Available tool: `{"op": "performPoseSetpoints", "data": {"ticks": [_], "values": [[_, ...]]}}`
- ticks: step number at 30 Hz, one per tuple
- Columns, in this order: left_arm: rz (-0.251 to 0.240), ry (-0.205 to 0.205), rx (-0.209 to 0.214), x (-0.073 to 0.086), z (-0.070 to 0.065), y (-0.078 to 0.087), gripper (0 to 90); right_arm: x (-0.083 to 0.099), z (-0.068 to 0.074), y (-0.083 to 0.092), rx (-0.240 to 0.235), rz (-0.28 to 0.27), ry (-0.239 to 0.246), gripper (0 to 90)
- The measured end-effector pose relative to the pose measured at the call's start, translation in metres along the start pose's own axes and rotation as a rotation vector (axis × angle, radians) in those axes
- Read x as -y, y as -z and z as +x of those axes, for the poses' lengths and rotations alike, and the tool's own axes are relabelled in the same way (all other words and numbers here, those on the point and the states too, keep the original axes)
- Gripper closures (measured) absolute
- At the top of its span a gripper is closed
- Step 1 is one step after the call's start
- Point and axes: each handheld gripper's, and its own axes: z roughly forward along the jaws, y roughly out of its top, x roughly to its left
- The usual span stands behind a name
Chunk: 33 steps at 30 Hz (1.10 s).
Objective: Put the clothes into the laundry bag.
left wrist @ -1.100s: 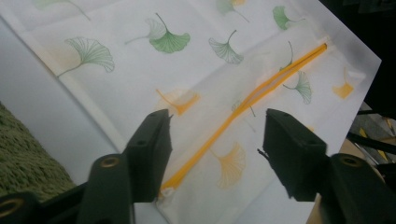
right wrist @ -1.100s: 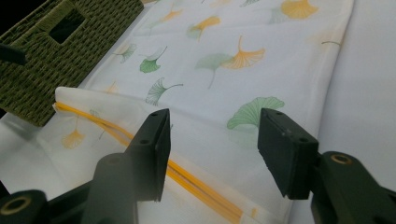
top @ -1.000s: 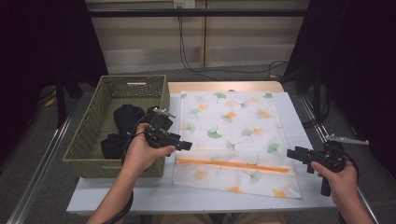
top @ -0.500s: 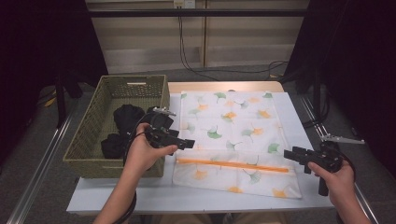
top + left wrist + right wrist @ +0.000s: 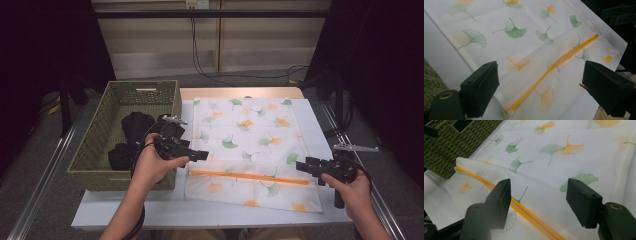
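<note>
Hovering at the near edge of the table, both grippers sit just off the two ends of the laundry bag. On the right, the right gripper has its jaws parted and nothing between them, having just eased a little wider; its own view looks along the orange zipper, which runs away toward the basket. Over on the left, the left gripper has jaws spread wide and nothing in them, having just been opening; in its view the zipper's end lies just ahead between the jaws. The bag lies flat on the table, white with ginkgo leaves, its long axis running away from the person, while the zipper crosses it side to side near the front edge. Farther left, touching the bag's edge, stands the woven basket with dark clothes inside.
</note>
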Motion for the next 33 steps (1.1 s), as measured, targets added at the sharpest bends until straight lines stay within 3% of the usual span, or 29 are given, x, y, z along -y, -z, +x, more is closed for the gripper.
{"op": "performPoseSetpoints", "data": {"ticks": [11, 19, 33], "values": [[-0.007, 0.009, 0.005, -0.002, -0.001, -0.002, 10.6, -0.002, 0.008, -0.011, -0.004, 0.039, 0.035, 35.3], [0.008, 0.012, 0.008, -0.001, 0.000, -0.006, 9.0, 0.001, 0.012, -0.021, -0.004, 0.068, 0.100, 34.5], [0.011, 0.007, 0.015, 0.001, 0.000, -0.007, 7.9, -0.011, 0.022, -0.035, -0.035, 0.064, 0.134, 35.6]]}}
